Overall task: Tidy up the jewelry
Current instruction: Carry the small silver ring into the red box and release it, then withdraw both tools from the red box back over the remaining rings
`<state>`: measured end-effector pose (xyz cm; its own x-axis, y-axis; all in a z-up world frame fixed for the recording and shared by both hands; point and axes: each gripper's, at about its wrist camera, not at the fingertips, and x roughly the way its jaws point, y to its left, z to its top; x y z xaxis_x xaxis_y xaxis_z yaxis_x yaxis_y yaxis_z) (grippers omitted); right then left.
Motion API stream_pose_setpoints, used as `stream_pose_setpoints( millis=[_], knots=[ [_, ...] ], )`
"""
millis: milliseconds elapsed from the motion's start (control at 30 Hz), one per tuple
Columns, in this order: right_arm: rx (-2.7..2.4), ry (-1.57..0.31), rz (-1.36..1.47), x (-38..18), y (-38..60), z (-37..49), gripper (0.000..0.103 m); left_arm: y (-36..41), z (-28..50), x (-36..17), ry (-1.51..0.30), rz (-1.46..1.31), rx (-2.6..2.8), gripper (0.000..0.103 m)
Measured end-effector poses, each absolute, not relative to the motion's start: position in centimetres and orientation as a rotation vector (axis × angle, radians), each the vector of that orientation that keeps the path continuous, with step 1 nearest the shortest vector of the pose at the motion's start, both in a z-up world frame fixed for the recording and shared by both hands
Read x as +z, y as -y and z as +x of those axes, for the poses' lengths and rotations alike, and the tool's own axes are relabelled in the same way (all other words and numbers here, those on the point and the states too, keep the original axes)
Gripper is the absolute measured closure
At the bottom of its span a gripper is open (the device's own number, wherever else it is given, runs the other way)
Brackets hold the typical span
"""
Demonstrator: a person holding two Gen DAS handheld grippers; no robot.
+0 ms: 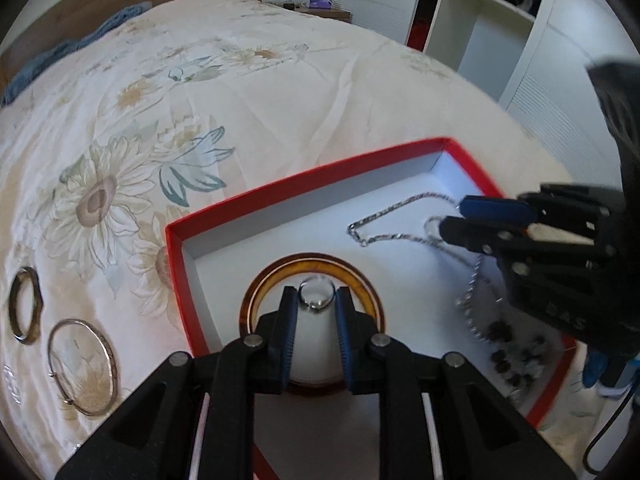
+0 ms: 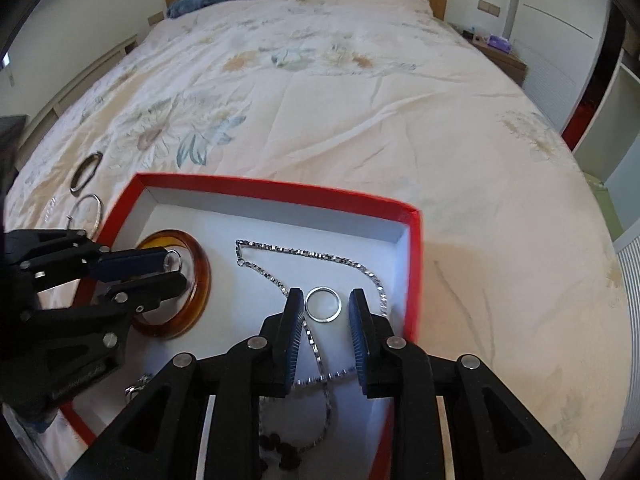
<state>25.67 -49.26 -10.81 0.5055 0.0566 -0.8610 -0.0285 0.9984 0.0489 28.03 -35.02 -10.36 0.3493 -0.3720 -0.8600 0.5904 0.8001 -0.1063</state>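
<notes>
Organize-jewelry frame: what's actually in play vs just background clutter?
Job:
red box; amber bangle; chain; dark beads; small ring; wider ring; still out on the bed: dark bangle, silver bangle.

Lying about:
blue blanket; purple tissue box; open wardrobe.

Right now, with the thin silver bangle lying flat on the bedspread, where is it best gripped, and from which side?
Probably from above, pinching the thin silver bangle across its band on the side away from the darker bangle. It lies flat and open-centred.
</notes>
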Motion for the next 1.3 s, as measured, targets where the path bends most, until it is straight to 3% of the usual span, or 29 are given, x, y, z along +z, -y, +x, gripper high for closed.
stream_pose_setpoints(
  millis=[267,500,733,967,1300],
  knots=[
    [0.02,-0.954,0.071,-5.1,50.2,20.8,0.073,32.7,27.7,-5.6,-1.046,0.137,-0.633,0.085],
    [0.023,-0.813,0.081,3.5,48.7,13.9,0.067,25.6,24.1,7.4,-0.829,0.116,-0.571,0.085],
    [0.071,-0.691,0.043,10.2,44.2,7.3,0.065,15.9,18.3,14.8,-0.738,0.163,-0.412,0.085],
    [0.133,-0.626,0.03,13.6,39.3,2.1,0.065,6.5,11.9,18.0,-0.679,0.15,-0.283,0.084],
    [0.213,-0.563,0.008,16.5,33.5,-3.1,0.065,-1.7,5.2,18.2,-0.624,0.071,-0.183,0.084]
  ],
)
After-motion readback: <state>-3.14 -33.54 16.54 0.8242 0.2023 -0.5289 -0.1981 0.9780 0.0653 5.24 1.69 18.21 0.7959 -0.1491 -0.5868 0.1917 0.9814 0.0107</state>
